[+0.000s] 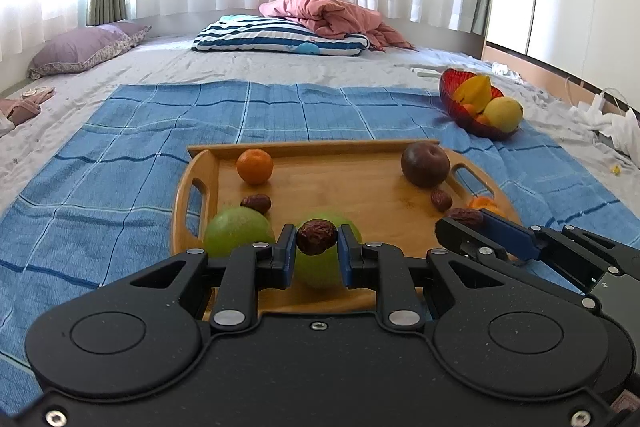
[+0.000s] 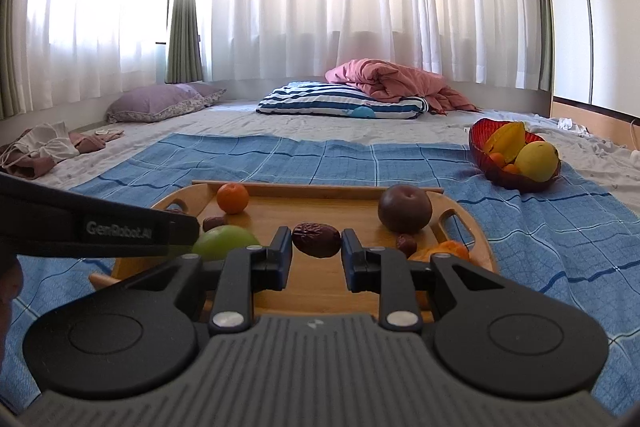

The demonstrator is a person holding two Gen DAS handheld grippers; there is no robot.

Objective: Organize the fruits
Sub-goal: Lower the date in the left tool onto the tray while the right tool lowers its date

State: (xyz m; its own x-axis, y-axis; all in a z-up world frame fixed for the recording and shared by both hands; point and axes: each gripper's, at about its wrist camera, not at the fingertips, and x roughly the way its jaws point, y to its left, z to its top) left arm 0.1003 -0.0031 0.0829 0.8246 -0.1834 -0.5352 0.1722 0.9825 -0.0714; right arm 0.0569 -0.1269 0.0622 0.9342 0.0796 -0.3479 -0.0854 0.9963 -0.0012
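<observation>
Blue checked cloth (image 1: 140, 147) on a bed carries a wooden tray (image 1: 352, 191) of fruit. Above it, left gripper (image 1: 317, 238) and right gripper (image 2: 316, 241) each pinch a wrinkled date (image 1: 316, 237), (image 2: 316, 239). Far right sits a red fruit bowl (image 1: 452, 99).

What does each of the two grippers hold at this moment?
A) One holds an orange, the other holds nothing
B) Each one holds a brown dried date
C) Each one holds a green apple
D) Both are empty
B: the left gripper is shut on one wrinkled brown date and the right gripper on another date, both above the wooden tray.
</observation>
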